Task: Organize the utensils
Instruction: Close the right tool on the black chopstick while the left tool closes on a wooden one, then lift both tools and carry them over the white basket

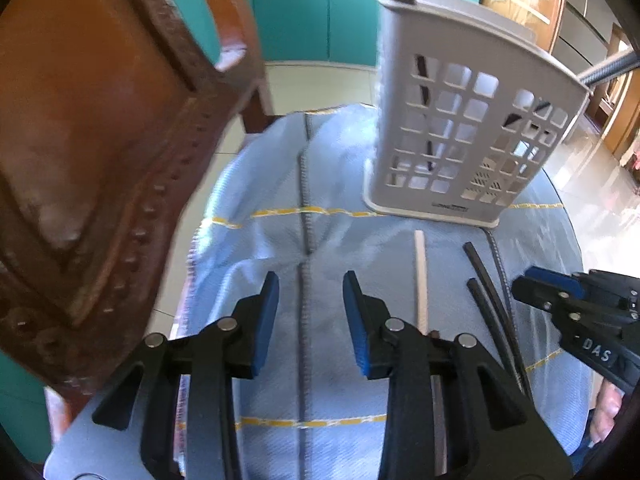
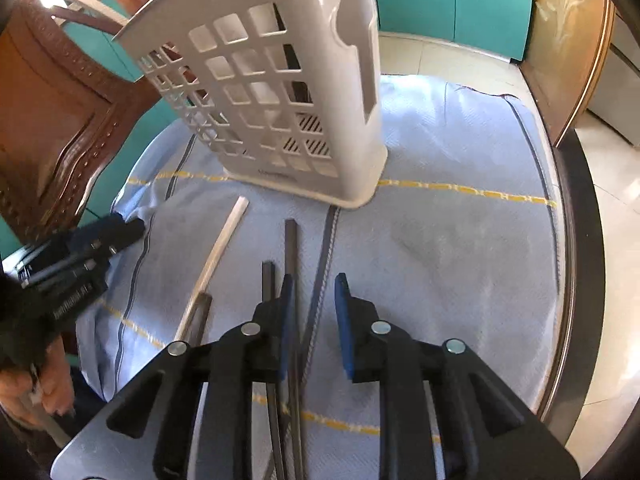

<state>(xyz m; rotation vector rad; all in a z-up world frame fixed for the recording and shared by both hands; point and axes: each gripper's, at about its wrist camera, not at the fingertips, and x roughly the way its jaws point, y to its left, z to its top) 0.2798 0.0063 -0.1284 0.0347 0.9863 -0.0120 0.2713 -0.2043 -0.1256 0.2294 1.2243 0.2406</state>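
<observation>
Teal cabinet doors (image 1: 304, 12) and pale floor tiles fill the background, with a carved brown wooden chair (image 1: 92, 152) crowding the left edge of a round table. A light blue cloth (image 1: 328, 240) with thin yellow stripes and dark stitched seams covers the tabletop; in the right wrist view the table's dark rim (image 2: 576, 264) shows bare beyond the cloth's right edge.

Toward the far edge of the tabletop stands a white lattice utensil holder (image 1: 472, 136), upright on the cloth. Dark sticks show through its holes and one rises out of its top, cut off by the frame; how many it holds is hard to make out.

On the cloth just in front of the holder lie loose chopsticks, running toward the near edge: a white chopstick (image 1: 421, 280) and, to its right, two black chopsticks (image 1: 486, 292) side by side. Their near ends are hidden behind the grippers.

The left gripper (image 1: 311, 320) hovers over the cloth's central seam, jaws spread wide with nothing between them. The right gripper (image 2: 314, 324) is likewise released and empty; its left pad sits over the black chopsticks (image 2: 292, 264), though contact cannot be judged.
</observation>
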